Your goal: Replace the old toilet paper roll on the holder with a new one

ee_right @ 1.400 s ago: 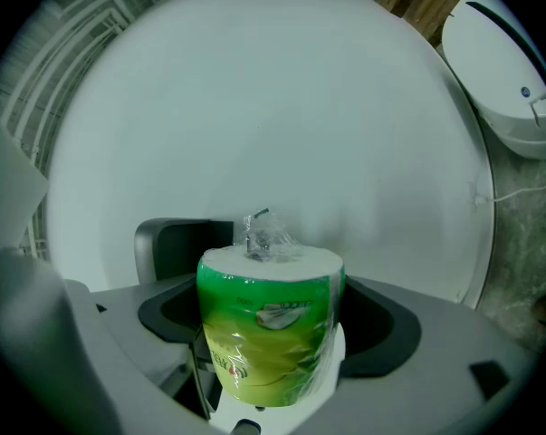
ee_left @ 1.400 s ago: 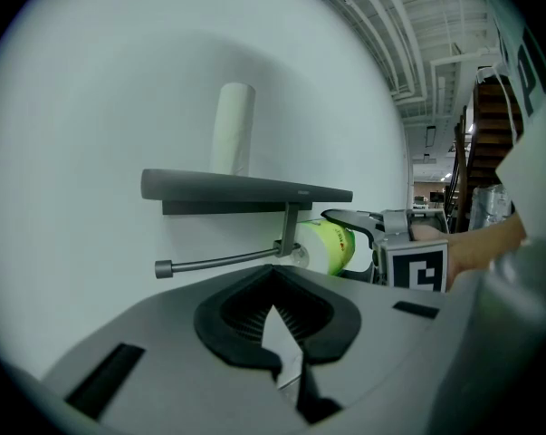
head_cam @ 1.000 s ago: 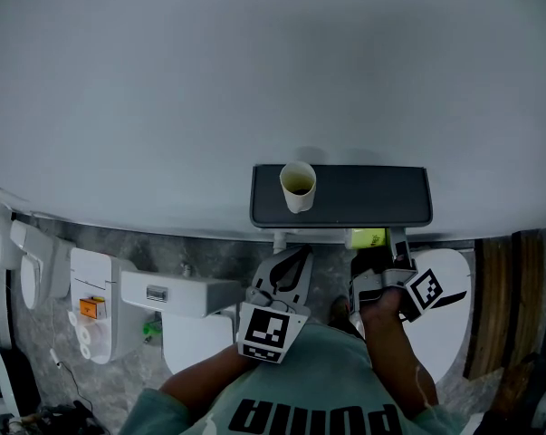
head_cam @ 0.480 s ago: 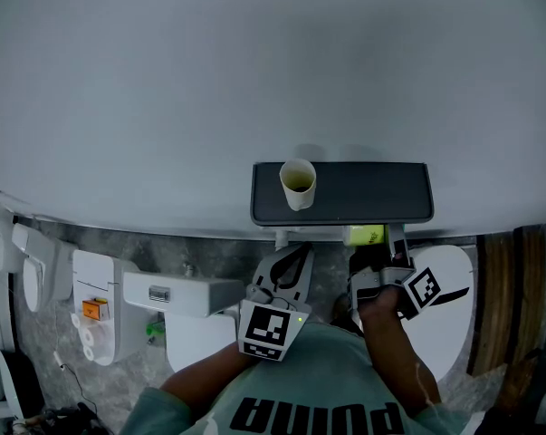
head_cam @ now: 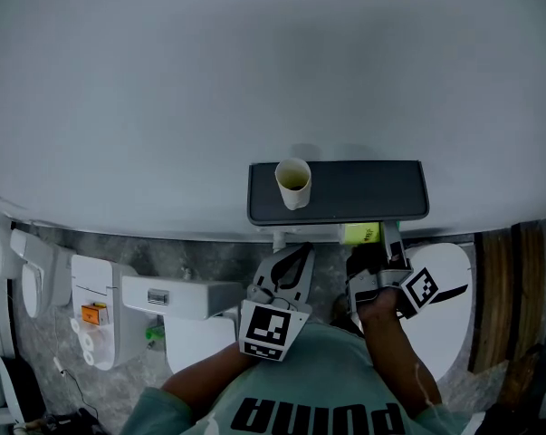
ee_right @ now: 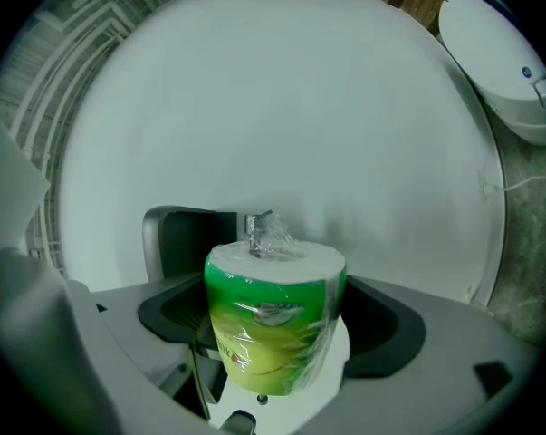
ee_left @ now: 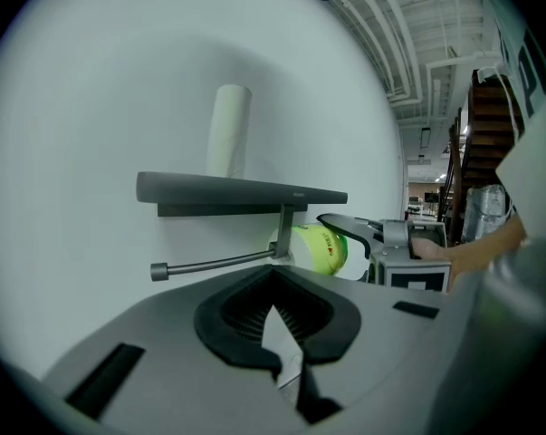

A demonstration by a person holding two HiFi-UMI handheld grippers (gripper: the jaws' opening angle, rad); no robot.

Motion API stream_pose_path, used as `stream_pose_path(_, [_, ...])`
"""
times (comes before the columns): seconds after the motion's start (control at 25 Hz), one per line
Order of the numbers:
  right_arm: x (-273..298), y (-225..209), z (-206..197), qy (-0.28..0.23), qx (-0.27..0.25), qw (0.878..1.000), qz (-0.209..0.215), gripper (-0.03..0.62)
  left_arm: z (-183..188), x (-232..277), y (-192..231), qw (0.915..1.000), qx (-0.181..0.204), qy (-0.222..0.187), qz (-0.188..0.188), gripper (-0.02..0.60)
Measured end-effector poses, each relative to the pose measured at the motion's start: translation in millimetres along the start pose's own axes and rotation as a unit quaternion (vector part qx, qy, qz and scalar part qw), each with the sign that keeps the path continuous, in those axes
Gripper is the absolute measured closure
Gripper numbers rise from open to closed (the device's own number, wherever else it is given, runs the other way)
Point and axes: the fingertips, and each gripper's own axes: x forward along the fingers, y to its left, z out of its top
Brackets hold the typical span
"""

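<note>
The new roll [ee_right: 274, 324] sat clamped between the fingers of the right gripper [ee_right: 273, 293], which pressed on its curved sides and left both flat ends free. It was sealed in green plastic wrap [ee_right: 265, 236] that bunched into a twist at the end farthest from the fingers. It looked light and soft, likely to dent under a hard squeeze, and the film looked slick, so a moderate hold at mid-height on the sides suited it. The twist appeared to cover the core hole, so the film would probably have to come off before the roll could be threaded.

Just beyond the right fingertips stood the bracket [ee_left: 284, 234] of the holder bar [ee_left: 220, 263], which was bare. Its free end pointed away towards the left gripper's side, so the roll was at the wrong end for sliding on. Above the bar ran the dark shelf [head_cam: 368, 193], with an empty cardboard tube [head_cam: 292, 184] upright on it, apart from both grippers.

The left gripper [head_cam: 301, 256] had its fingers closed tip to tip, holding nothing I could make out, aimed at the bar.
</note>
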Motion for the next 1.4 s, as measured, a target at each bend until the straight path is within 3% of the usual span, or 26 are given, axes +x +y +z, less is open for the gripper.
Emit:
stream_pose_path(0.68, [-46, 1, -8, 0.027, 0.011, 1.0, -0.001, 0.154, 0, 1, -18, 0.9998, 0.001, -0.004, -0.018, 0.578])
stream_pose_path(0.84, [-58, 10, -9, 0.036, -0.005, 0.999, 0.004, 0.155, 1, 1, -25, 0.9997, 0.001, -0.007, -0.024, 0.578])
stream_pose_path(1.0, [-66, 25, -13, 0.053, -0.055, 0.997, 0.015, 0.161, 2, 1, -31, 0.9995, 0.001, -0.009, -0.031, 0.577])
stream_pose_path(1.24, [-76, 49, -19, 0.081, -0.168, 0.982, 0.015, 0.338, 3, 2, -39, 0.9992, 0.003, -0.009, -0.039, 0.578])
stream_pose_path(1.4, [-80, 62, -23, 0.106, -0.309, 0.945, -0.004, 0.536, 4, 2, -43, 0.9992, 0.002, -0.008, -0.04, 0.577])
